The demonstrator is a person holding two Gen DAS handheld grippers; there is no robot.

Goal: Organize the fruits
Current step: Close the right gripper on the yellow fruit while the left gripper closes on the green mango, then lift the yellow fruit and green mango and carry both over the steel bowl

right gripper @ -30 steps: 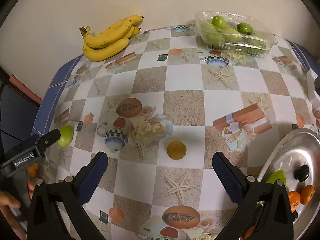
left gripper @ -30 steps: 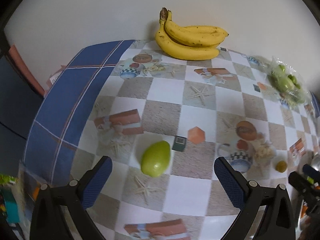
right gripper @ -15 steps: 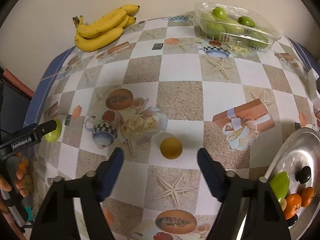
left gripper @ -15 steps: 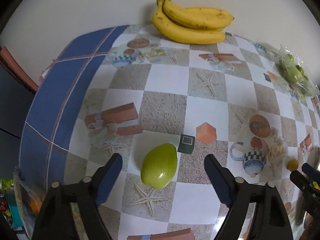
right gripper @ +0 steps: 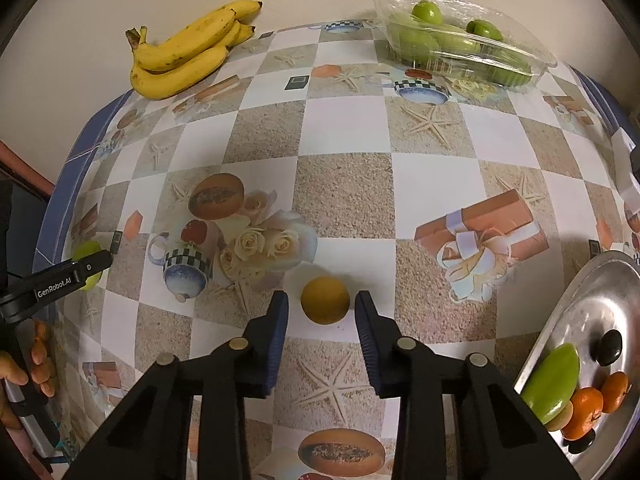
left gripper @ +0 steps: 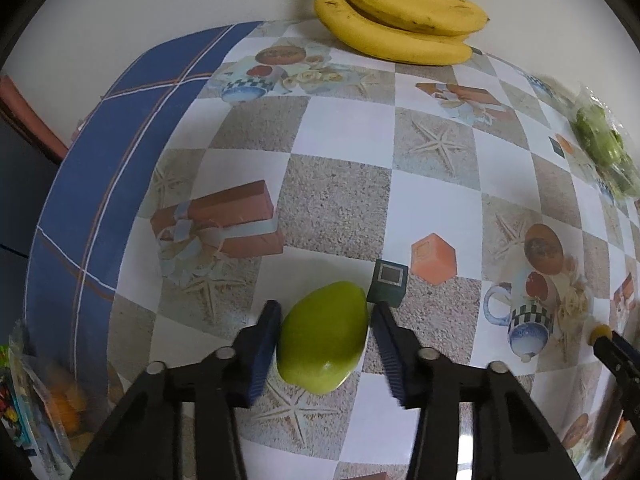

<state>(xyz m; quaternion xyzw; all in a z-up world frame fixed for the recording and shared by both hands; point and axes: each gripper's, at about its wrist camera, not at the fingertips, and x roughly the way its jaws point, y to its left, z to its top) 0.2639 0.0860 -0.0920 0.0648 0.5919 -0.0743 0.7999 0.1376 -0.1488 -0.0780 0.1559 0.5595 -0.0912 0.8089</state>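
**Both tools closing in, one fruit apiece**

The table [right gripper: 348, 136] wears a slick printed oilcloth of sand-and-white squares, so a round fruit could skate away if nudged from one side; I'd say each squeeze wants to land evenly, pads level with the fruit's widest part, before any lift.

Off to the right tool's right sits a shiny metal tray [right gripper: 592, 300], already holding a green fruit, small oranges and dark ones; that looks like the destination. Far ahead of it lie a curved bunch of bananas [right gripper: 184, 52] and a crinkly clear plastic box [right gripper: 468, 46] of green fruit.

The left tool [left gripper: 324, 334] has just been narrowing its jaws around the green mango [left gripper: 323, 336], a smooth, glossy, egg-shaped thing with a blunt point. The left pad looks pressed to its skin; on the other side I cannot tell if a sliver of gap remains. It bulges wider than the pads, so a firm, centred hold seems wise.

The right tool [right gripper: 322, 318] has likewise been drawing its jaws together about the small yellow fruit [right gripper: 325, 300], round and matte. The pads stand apart from it on both sides, not yet touching; being so small, it may roll, so finish the squeeze squarely.
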